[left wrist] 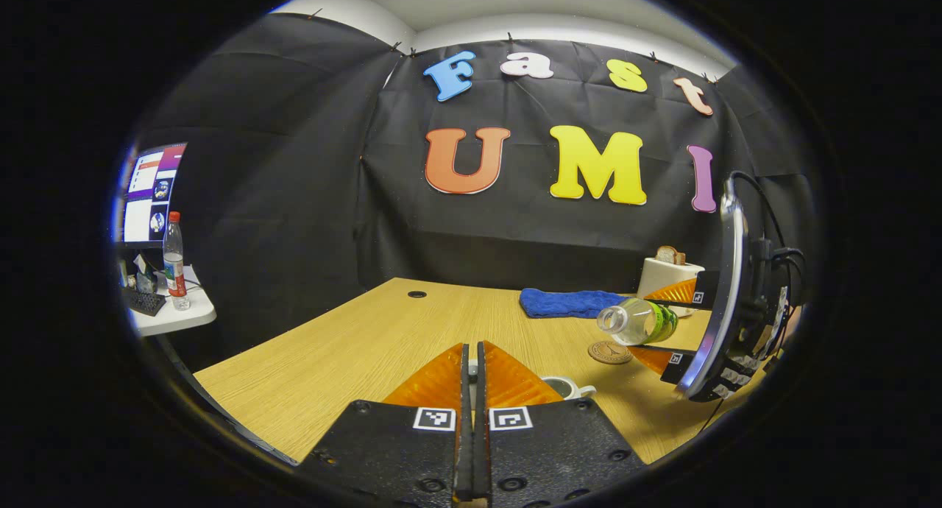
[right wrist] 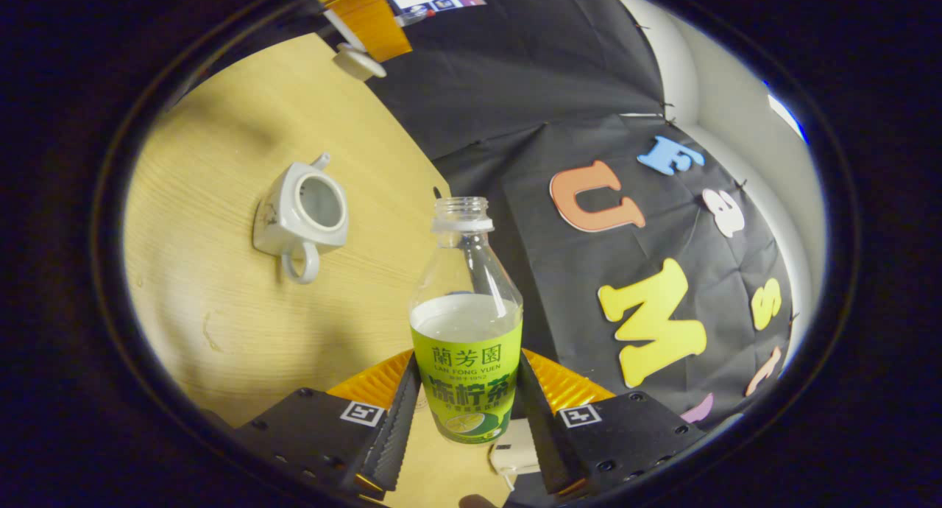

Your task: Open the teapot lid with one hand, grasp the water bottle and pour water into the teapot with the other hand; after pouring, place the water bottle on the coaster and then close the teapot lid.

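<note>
right gripper view has the right gripper [right wrist: 465, 408] clamped on the labelled body of the uncapped water bottle [right wrist: 466, 324], both fingers pressing its sides, the neck pointing to twelve o'clock. at ten o'clock the white teapot [right wrist: 298, 217] sits lidless on the wooden table [right wrist: 221, 324]. left gripper view shows the left gripper [left wrist: 473, 375] closed to a thin slit, what it pinches hidden; the bottle lies tilted at three o'clock above the coaster [left wrist: 609, 353], near a blue cloth [left wrist: 567, 302]
</note>
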The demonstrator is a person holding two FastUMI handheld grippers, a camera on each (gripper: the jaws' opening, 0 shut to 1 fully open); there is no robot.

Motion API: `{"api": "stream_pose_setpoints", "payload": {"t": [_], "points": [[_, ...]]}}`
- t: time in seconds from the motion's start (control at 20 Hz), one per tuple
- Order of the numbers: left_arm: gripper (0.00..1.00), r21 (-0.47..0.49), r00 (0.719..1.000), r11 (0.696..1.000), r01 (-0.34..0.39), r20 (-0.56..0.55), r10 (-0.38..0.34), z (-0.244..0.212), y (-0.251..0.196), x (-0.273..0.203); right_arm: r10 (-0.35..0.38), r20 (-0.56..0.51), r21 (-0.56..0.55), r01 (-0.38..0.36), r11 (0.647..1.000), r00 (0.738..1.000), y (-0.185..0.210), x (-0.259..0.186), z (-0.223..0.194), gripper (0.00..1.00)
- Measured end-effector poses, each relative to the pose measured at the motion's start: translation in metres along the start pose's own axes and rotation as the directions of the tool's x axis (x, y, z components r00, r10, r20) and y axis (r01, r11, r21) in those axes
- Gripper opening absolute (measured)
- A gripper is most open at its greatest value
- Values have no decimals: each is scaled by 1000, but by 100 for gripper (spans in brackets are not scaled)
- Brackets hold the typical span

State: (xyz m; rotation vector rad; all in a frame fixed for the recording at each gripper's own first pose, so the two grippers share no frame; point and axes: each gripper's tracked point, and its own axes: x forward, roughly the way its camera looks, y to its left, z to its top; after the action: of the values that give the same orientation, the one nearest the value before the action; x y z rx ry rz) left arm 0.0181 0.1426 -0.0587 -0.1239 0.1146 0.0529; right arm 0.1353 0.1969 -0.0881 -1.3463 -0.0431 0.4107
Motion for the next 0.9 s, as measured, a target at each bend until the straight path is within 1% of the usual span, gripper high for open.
{"api": "stream_pose_setpoints", "payload": {"t": [0.15, 0.25, 0.45, 0.75, 0.9], "points": [[2, -2, 1000, 1000, 3, -17, -3, -7, 3, 2, -7, 27, -105, 9, 994, 1000, 3, 2, 11, 71], [2, 1, 1000, 1000, 2, -21, -2, -9, 6, 1, -29, 45, -188, 37, 982, 999, 1, 2, 17, 71], [3, -1, 1000, 1000, -3, -25, 3, -11, 12, 2, -37, 68, -284, 55, 957, 997, 4, 11, 26, 72], [3, 3, 1000, 1000, -7, -29, 7, -12, 14, 0, -37, 92, -464, 76, 882, 995, 3, 17, 29, 71], [2, 1, 1000, 1000, -9, -29, 9, -10, 18, 0, -51, 115, -533, 105, 840, 992, -2, 18, 35, 71]]}}
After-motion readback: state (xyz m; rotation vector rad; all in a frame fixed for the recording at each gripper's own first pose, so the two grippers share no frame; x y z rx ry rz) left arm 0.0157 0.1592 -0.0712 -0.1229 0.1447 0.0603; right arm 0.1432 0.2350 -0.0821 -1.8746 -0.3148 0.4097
